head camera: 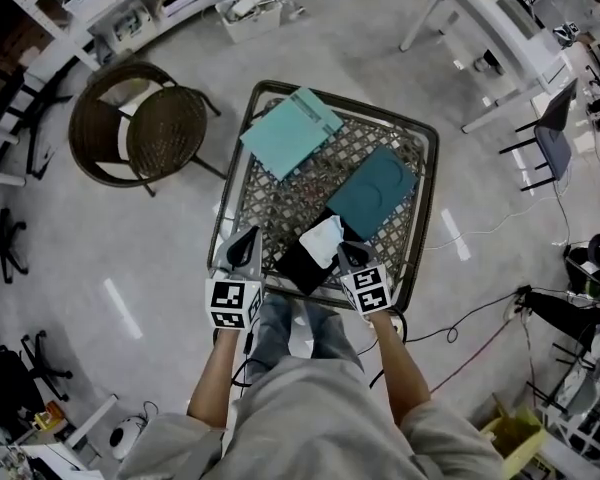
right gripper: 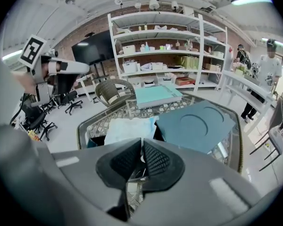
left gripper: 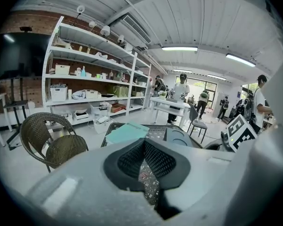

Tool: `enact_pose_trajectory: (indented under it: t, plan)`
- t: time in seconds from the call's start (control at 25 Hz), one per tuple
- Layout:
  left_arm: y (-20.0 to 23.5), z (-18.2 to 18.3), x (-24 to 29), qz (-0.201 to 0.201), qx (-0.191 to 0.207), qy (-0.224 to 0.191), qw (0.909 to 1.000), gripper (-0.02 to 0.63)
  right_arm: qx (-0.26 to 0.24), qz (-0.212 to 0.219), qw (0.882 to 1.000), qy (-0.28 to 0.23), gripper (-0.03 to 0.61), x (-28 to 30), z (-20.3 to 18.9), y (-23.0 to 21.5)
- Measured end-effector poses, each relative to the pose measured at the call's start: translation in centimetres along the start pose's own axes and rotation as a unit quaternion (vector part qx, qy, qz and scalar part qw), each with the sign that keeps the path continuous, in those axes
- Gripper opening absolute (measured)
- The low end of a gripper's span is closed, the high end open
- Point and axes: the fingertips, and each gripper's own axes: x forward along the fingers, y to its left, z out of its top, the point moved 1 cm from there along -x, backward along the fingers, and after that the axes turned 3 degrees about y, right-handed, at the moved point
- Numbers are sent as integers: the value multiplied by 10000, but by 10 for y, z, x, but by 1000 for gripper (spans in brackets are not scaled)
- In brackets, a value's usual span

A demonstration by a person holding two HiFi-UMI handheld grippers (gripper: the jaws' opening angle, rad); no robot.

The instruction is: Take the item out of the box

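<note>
On the lattice-topped table (head camera: 280,203) lies a dark open box (head camera: 302,260) with a white wrapped item (head camera: 323,240) in it. My right gripper (head camera: 343,255) is at the item's near right edge, and in the right gripper view its jaws (right gripper: 141,144) are shut on a thin white edge of the item (right gripper: 129,128). My left gripper (head camera: 245,238) hangs over the table's near left edge, apart from the box. Its pads (left gripper: 132,159) meet at the tips with nothing between them. A dark teal tray with a round recess (head camera: 372,190) lies right of the box, and a light teal lid (head camera: 290,131) at the far left.
A wicker chair (head camera: 140,123) stands left of the table. White shelves (left gripper: 89,84) line the far wall, and a white desk (head camera: 490,28) stands at the back right. Cables (head camera: 460,323) run across the floor at the right. People (left gripper: 181,91) stand in the background.
</note>
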Motion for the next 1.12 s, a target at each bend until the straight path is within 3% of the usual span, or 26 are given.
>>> enact_pose_trajectory:
  t: [0.52, 1.12]
  plan:
    - [-11, 35, -8, 5, 162, -278, 9995, 5, 167, -292, 9956, -873, 14, -43, 54, -16]
    - [7, 130, -30, 173, 502, -1019, 9934, 5, -77, -733, 9734, -2169, 12, -105, 176, -34]
